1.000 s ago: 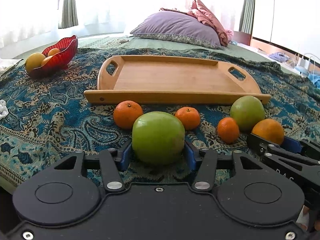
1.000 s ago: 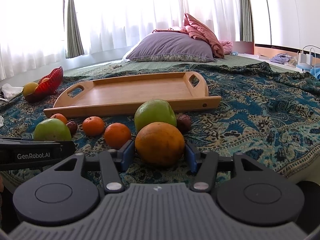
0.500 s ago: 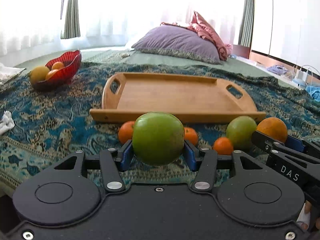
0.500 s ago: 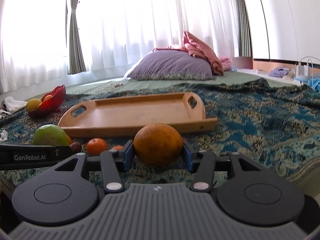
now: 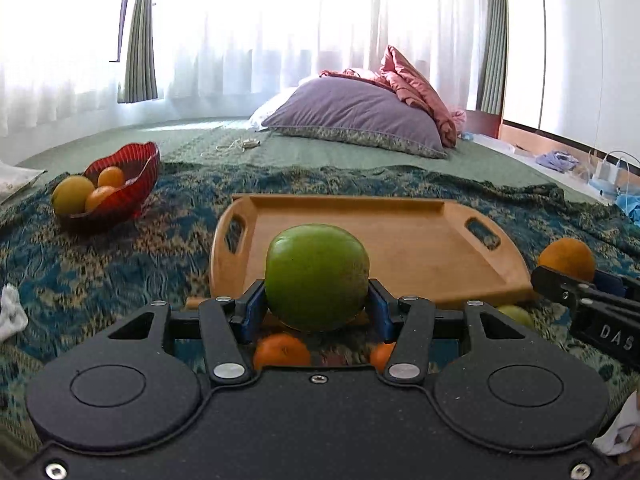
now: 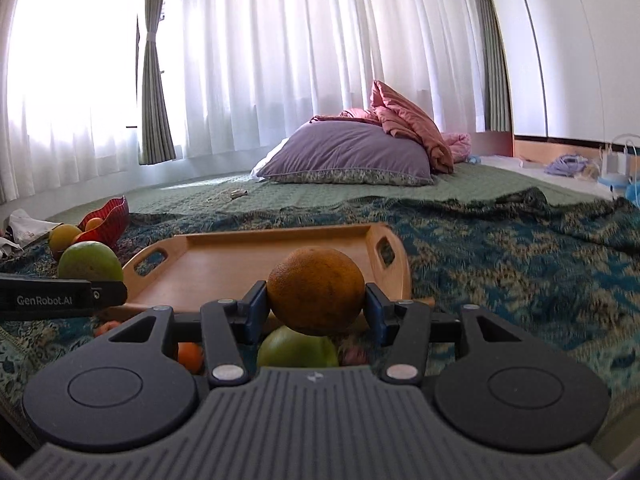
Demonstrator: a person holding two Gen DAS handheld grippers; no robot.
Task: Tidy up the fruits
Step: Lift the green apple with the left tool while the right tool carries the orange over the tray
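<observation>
Red bowl (image 5: 120, 184) with a few oranges sits well left of the wooden tray (image 5: 400, 240). Left gripper (image 5: 316, 308) has its blue pads clamped on a green apple (image 5: 316, 276), held up in front of the tray's near edge. Right gripper (image 6: 316, 308) squeezes a big orange (image 6: 316, 290) just off the tray's right end.

Black hand-held gripper (image 5: 316, 312), blue pads (image 5: 250, 312)

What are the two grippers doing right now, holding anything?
Left gripper: closed on the green apple, lifted off the blanket.
Right gripper: closed on the large orange, also lifted.
</observation>
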